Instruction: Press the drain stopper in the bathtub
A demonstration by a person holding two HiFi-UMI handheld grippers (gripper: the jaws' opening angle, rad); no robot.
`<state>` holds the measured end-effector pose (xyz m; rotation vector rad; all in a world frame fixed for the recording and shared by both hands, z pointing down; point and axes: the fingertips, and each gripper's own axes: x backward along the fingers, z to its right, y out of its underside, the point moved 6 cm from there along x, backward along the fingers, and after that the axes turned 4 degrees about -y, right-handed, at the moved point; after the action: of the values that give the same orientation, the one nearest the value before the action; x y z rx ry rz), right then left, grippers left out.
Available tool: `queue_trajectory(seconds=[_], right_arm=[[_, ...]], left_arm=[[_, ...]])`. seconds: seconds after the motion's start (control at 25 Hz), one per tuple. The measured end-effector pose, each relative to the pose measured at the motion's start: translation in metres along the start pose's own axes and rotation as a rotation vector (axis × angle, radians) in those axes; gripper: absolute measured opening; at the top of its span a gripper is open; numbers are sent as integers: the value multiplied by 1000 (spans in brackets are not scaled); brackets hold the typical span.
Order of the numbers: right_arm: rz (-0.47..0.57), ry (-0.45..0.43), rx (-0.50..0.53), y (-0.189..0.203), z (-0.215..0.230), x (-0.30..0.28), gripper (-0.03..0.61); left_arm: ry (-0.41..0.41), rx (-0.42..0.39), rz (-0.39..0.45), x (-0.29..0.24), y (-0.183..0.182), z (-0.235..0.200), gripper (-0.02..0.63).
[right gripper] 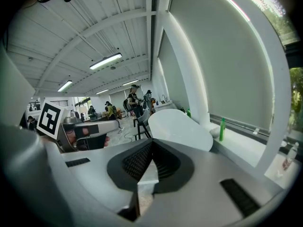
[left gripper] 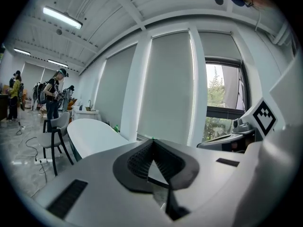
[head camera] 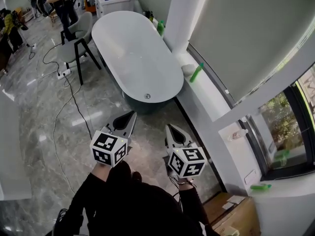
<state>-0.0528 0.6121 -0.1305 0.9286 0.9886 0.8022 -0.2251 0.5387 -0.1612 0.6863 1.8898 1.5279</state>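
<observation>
A white oval bathtub (head camera: 133,53) stands on the marble floor ahead of me, with a small round metal drain stopper (head camera: 147,96) in its near end. Both grippers hang in the air short of the tub's near rim, over the floor. The left gripper (head camera: 132,113) points toward the tub with its jaws closed to a point and nothing in them. The right gripper (head camera: 169,127) sits a little nearer to me, also shut and empty. The tub (left gripper: 92,134) shows beyond the closed left jaws (left gripper: 152,141), and the tub (right gripper: 177,126) also lies beyond the closed right jaws (right gripper: 152,143).
A white window ledge (head camera: 206,95) runs along the tub's right side, carrying a green bottle (head camera: 196,73) and a white bowl (head camera: 187,70). A grey chair (head camera: 76,38), a power strip (head camera: 64,73) and a cable lie left of the tub. People (head camera: 61,4) stand at the back. A cardboard box (head camera: 236,215) sits near right.
</observation>
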Motion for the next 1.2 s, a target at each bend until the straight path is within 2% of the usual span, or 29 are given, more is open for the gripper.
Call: queue_trajectory(seconds=[0.12, 0.28, 0.48, 0.76, 1.2], right_arm=[[-9, -5, -4, -2, 6, -7, 2], [-1, 27, 20, -8, 13, -16, 2], [12, 53, 0, -18, 26, -33, 2], [13, 88, 6, -29, 37, -53, 2], [-49, 92, 3, -40, 49, -132, 2]], left_arm=[[-1, -19, 10, -6, -5, -5, 6], [3, 13, 0, -15, -6, -17, 6], [-15, 14, -2, -29, -9, -31, 6], [1, 26, -11, -55, -8, -54, 6], [10, 46, -52, -118, -3, -114, 6]])
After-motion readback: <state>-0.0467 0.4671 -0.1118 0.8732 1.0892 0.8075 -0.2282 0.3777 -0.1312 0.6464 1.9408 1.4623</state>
